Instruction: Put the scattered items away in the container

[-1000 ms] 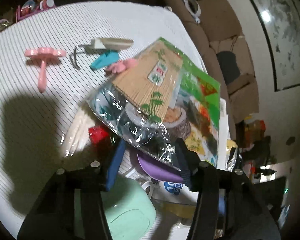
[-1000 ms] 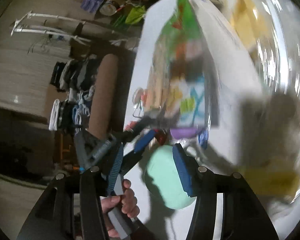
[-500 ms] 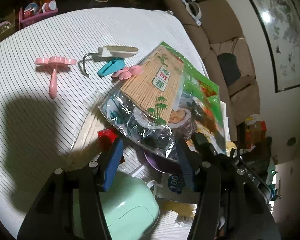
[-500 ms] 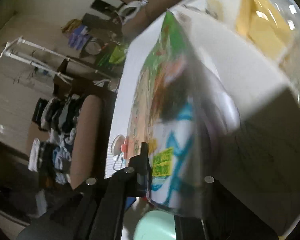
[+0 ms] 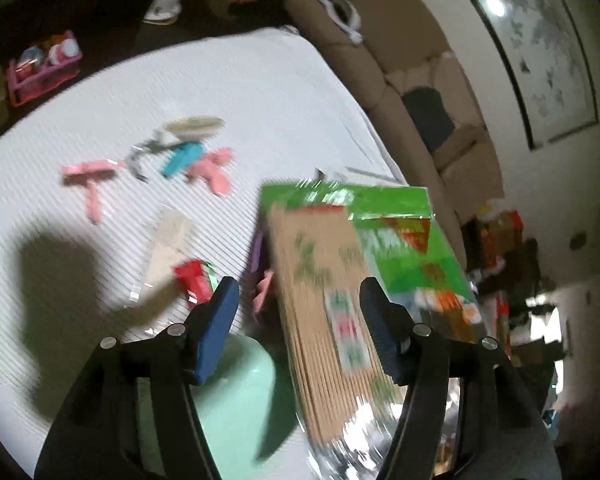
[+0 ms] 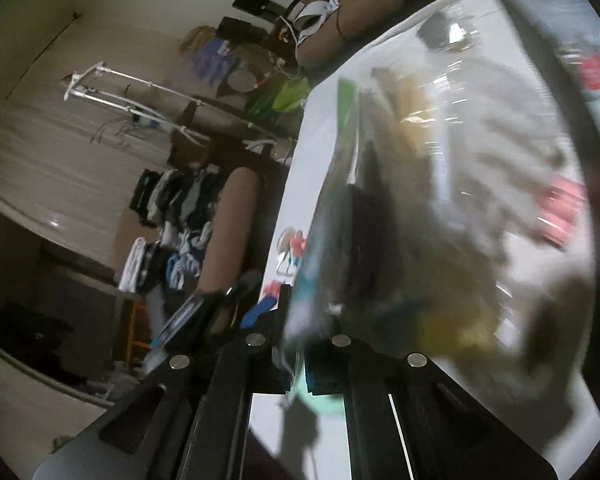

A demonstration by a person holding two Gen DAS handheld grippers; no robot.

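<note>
Holding the packet [image 6: 340, 208] by its lower edge, your right tool [image 6: 298, 364] has its jaws pressed fully together on the clear plastic, and the packet stands lifted and blurred in front of that camera. Your left tool [image 5: 296, 308] has its jaws opening; the packet of bamboo sticks [image 5: 324, 312] passes between the blue pads [image 5: 220, 320], and neither pad visibly presses on it. Just under your left tool sits a mint-green case [image 5: 236, 396] on the striped white surface [image 5: 228, 92]. Slightly farther lie a red wrapped sweet [image 5: 194, 278] and a pale flat sachet [image 5: 166, 242]. Beyond them are a pink T-shaped piece [image 5: 90, 178], a teal clip [image 5: 182, 158] and a pink clip [image 5: 214, 168], close together. A pink basket [image 5: 44, 70] sits past the surface's far edge.
</note>
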